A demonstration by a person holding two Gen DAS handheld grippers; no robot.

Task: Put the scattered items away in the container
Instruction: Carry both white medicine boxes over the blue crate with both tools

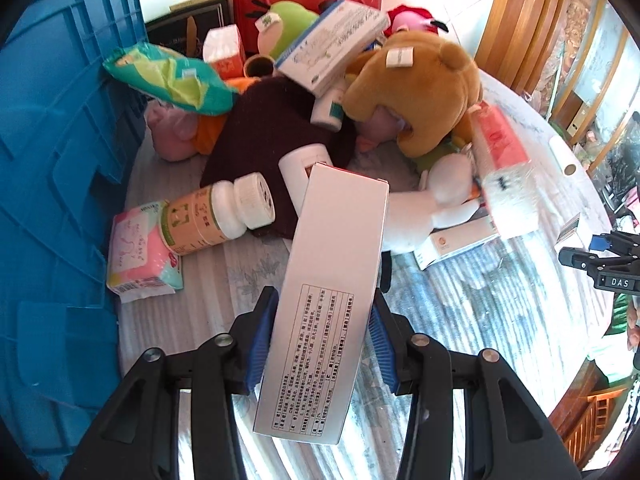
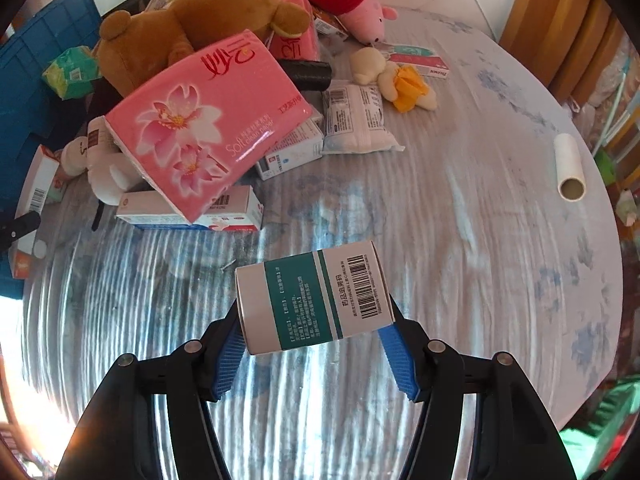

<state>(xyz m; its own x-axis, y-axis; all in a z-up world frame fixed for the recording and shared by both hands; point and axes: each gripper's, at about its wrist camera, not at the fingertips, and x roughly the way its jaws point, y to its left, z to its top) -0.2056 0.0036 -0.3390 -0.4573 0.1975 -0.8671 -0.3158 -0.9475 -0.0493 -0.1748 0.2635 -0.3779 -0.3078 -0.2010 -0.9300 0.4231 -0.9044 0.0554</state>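
Left wrist view: left gripper clamped on silver box, held over the table just right of the blue crate. Right wrist view: right gripper clamped on green-and-white box, well right of that crate.
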